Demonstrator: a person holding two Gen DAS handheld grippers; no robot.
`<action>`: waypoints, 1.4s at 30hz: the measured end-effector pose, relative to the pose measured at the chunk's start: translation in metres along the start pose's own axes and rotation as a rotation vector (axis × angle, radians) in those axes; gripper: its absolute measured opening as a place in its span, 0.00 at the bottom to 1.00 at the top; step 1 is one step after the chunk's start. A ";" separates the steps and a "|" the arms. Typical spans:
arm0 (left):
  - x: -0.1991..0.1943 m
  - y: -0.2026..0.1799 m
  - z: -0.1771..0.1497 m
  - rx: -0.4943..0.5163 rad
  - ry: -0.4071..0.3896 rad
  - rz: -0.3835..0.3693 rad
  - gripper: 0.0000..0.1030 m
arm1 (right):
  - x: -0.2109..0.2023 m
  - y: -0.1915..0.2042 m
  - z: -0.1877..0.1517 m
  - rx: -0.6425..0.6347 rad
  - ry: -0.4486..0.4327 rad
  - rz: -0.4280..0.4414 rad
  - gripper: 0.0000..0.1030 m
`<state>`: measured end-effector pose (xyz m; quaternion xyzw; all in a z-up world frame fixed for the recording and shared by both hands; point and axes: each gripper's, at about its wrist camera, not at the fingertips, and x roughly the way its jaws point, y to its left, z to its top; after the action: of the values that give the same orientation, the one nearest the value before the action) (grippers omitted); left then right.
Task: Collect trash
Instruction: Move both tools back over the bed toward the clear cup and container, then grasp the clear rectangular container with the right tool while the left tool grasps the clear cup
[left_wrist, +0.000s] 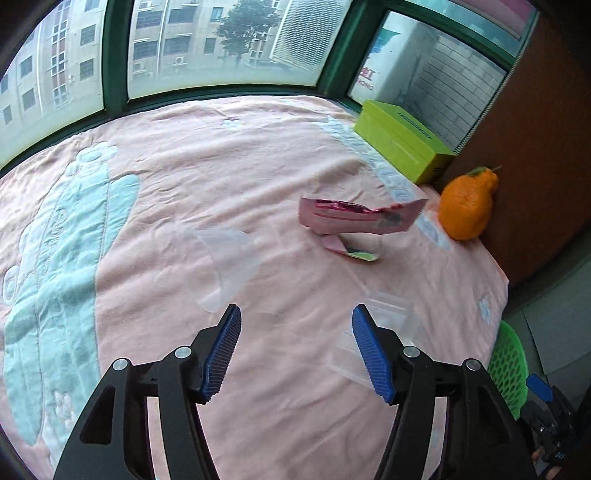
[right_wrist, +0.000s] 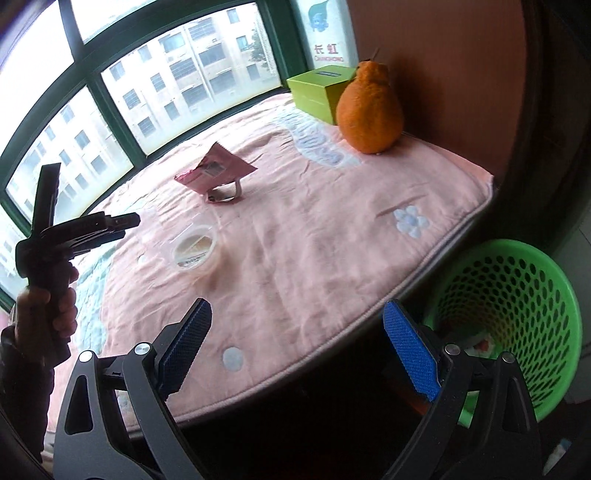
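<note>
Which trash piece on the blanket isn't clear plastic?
The pink wrapper, crumpled mid-blanket near the orange fruit. The plastic cup and small clear container are both transparent.

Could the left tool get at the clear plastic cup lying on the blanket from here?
Probably yes: the left tool is open and empty, the clear plastic cup lies on its side just ahead, and nothing lies between them.

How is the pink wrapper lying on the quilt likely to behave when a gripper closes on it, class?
The pink wrapper looks thin and creased, so it is probably floppy and will crumple between the pads. One end curls up off the quilt, which suggests it is very light and could slide if nudged. Its shiny foil lining may be somewhat slippery.
</note>
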<state>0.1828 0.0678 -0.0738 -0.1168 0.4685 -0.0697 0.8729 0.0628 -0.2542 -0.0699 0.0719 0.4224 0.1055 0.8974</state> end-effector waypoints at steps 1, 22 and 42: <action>0.004 0.008 0.002 -0.012 0.005 -0.002 0.59 | 0.005 0.007 0.002 -0.014 0.005 0.008 0.91; 0.058 0.041 0.025 -0.064 0.047 -0.089 0.55 | 0.096 0.127 0.052 -0.406 0.082 0.172 0.93; 0.067 0.050 0.026 -0.059 0.062 -0.156 0.20 | 0.166 0.146 0.059 -0.630 0.186 0.105 0.83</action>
<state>0.2424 0.1043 -0.1271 -0.1762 0.4866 -0.1273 0.8461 0.1931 -0.0738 -0.1242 -0.1972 0.4448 0.2833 0.8265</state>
